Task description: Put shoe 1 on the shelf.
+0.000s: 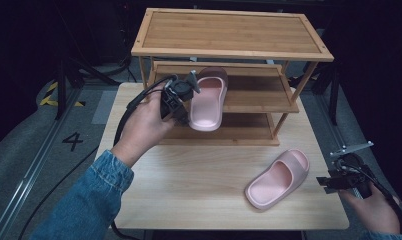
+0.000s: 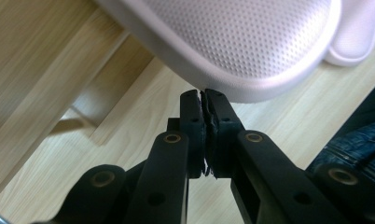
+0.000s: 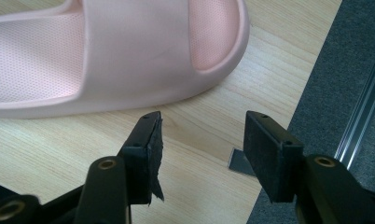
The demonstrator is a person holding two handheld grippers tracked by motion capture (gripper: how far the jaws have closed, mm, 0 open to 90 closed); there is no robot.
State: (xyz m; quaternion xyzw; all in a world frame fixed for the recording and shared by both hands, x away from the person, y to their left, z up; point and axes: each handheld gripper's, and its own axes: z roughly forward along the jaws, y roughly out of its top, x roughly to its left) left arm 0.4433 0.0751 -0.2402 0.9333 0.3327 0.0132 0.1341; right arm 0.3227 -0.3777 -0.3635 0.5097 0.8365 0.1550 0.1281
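Note:
My left gripper point(image 1: 185, 116) holds a pink slipper point(image 1: 209, 100) by its rim, tilted, in front of the middle shelf point(image 1: 259, 97) of a wooden rack. In the left gripper view the jaws of that gripper point(image 2: 204, 100) are pressed together on the edge of the slipper's dotted sole point(image 2: 237, 42). A second pink slipper point(image 1: 279, 177) lies flat on the table at the right. My right gripper point(image 1: 325, 184) hovers just right of it, open and holding nothing. The right gripper view shows this gripper point(image 3: 202, 126) a short way from the slipper's toe end point(image 3: 106, 51).
The three-tier wooden rack point(image 1: 229, 32) stands at the back of the wooden table point(image 1: 189, 180), its top and bottom tiers bare. The table's right edge and dark floor point(image 3: 344, 70) lie close beside my right gripper. A denim sleeve point(image 1: 89, 200) crosses the front left.

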